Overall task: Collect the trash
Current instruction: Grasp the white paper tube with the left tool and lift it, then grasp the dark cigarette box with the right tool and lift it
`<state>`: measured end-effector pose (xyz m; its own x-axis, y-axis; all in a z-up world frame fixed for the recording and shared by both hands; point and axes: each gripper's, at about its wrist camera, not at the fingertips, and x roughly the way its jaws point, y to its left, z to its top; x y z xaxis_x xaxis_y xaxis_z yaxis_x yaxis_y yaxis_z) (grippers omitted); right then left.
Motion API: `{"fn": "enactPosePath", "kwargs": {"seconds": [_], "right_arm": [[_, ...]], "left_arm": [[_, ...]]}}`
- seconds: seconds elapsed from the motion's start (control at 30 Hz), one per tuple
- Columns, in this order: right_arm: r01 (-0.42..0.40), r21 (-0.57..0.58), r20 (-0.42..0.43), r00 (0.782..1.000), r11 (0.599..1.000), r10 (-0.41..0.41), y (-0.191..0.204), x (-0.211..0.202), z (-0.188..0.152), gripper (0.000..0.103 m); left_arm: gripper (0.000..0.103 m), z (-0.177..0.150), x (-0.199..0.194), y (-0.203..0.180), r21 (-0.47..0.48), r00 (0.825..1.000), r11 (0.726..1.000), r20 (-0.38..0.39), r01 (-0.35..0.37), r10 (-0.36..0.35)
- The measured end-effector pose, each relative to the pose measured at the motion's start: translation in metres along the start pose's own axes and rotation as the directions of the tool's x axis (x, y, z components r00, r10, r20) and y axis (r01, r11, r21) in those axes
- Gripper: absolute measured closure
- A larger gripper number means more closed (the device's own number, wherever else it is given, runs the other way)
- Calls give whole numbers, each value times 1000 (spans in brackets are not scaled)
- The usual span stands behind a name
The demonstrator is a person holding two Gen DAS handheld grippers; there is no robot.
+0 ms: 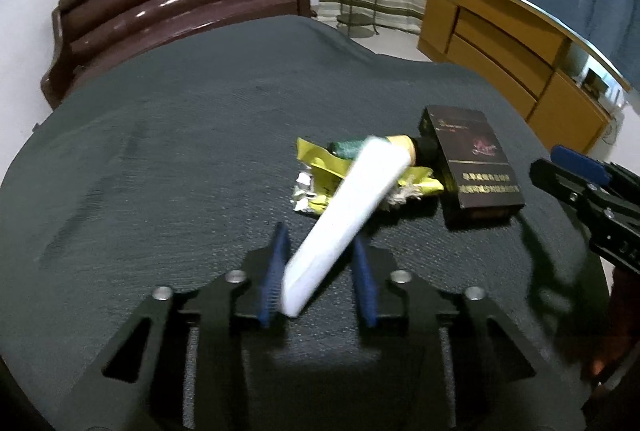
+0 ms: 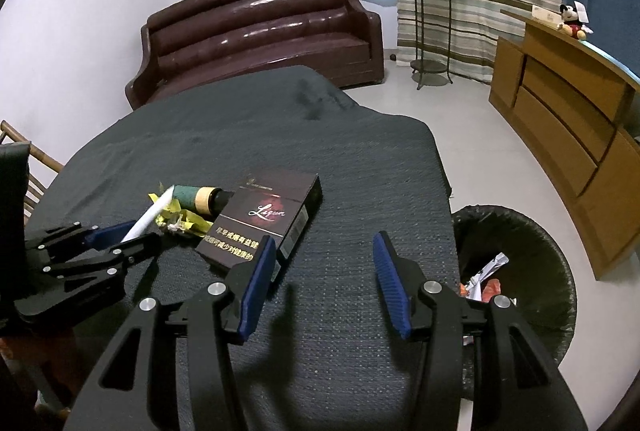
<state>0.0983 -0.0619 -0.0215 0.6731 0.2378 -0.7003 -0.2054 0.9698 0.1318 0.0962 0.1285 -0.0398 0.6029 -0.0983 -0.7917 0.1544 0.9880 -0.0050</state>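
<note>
Between the left gripper's (image 1: 320,263) half-closed jaws a white tube (image 1: 344,219) sits loosely pinched — squeeze firmer, then swing it toward 4 o'clock to the bin (image 2: 520,271), past the wide-open, empty right gripper (image 2: 324,279).

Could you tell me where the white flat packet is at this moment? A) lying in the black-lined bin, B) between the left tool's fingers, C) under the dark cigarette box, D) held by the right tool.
B: the white flat packet sticks out from between the blue pads of the left tool, while the right tool is open and empty.
</note>
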Motion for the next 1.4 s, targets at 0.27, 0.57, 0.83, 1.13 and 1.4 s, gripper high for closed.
{"fn": "enactPosePath", "kwargs": {"seconds": [0.27, 0.57, 0.83, 1.13, 1.4], "right_arm": [[-4, -3, -5, 1000, 1000, 4, 1, 2, -1, 53], [-27, -7, -13, 1000, 1000, 27, 11, 9, 4, 52], [-46, -13, -39, 998, 999, 46, 35, 21, 10, 46], [18, -60, -57, 998, 998, -22, 49, 29, 10, 40], [60, -32, -69, 996, 998, -62, 32, 23, 11, 39]], "left_arm": [[90, -7, -5, -2, 23, 999, 999, 11, 30, -31], [90, -14, -21, 11, -28, 999, 999, 35, 23, -22], [90, -20, -31, 42, -89, 999, 996, 45, -27, 31], [90, -23, -34, 51, -117, 998, 993, 51, -25, 31], [90, -26, -33, 55, -125, 998, 992, 49, -22, 28]]}}
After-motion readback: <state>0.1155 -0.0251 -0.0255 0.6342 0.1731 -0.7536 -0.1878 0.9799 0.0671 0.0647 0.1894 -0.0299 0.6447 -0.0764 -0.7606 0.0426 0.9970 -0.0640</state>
